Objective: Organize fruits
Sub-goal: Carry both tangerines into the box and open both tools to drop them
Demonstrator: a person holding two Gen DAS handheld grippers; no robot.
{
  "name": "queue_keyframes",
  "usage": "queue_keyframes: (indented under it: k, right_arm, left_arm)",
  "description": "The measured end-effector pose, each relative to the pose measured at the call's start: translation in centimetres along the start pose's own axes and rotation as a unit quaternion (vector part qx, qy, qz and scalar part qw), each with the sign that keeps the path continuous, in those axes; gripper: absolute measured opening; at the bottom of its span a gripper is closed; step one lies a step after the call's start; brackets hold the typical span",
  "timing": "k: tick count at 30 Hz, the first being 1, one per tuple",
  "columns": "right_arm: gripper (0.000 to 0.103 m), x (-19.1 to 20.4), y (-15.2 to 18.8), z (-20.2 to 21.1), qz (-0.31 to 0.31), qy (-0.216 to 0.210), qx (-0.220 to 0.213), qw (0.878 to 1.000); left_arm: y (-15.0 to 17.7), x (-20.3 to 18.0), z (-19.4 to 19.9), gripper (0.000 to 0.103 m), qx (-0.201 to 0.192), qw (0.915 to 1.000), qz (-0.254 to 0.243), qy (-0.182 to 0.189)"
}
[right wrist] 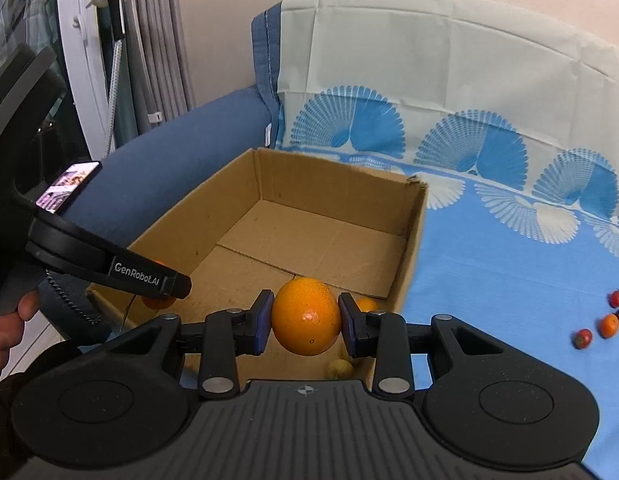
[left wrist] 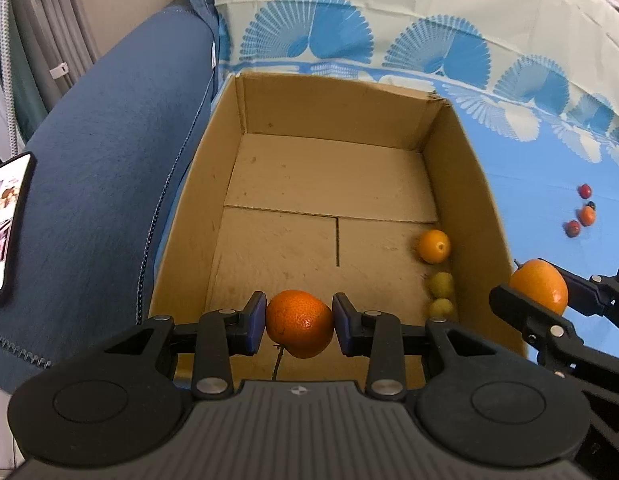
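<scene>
left claw (left wrist: 299, 327) clamps a mandarin (left wrist: 299, 323); right claw (right wrist: 305, 322) clamps an orange (right wrist: 305, 316), above box (left wrist: 465, 184).

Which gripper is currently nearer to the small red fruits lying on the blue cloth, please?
Right. The right gripper hangs beside the box's wall facing the red fruits; the left gripper hangs over the box.
</scene>
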State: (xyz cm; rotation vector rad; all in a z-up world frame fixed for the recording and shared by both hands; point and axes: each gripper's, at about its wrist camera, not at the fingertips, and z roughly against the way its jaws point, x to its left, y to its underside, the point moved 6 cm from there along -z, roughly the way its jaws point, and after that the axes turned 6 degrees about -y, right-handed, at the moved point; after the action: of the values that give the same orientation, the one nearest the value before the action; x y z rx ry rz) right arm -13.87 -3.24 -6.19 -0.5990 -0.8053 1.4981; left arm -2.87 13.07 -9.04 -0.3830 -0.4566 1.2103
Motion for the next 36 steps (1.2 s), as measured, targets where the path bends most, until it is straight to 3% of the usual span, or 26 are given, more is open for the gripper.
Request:
queue_keyframes:
  k: [17, 36]
  right_arm:
    - [0.036, -1.8, 0.9, -6.9, -0.006, -0.007, 0.046, 0.999]
    - [0.036, -2.0, 1.5, -9.4, -0.006, -0.010, 0.065, 0.998]
  left_arm:
    - [-1.5, 0.0, -7.1, 0.040, 0.040, 0.9991, -0.006, -0.015]
    - [-0.9, 0.2, -9.7, 0.040, 0.063, 0.9977, -0.011, -0.024]
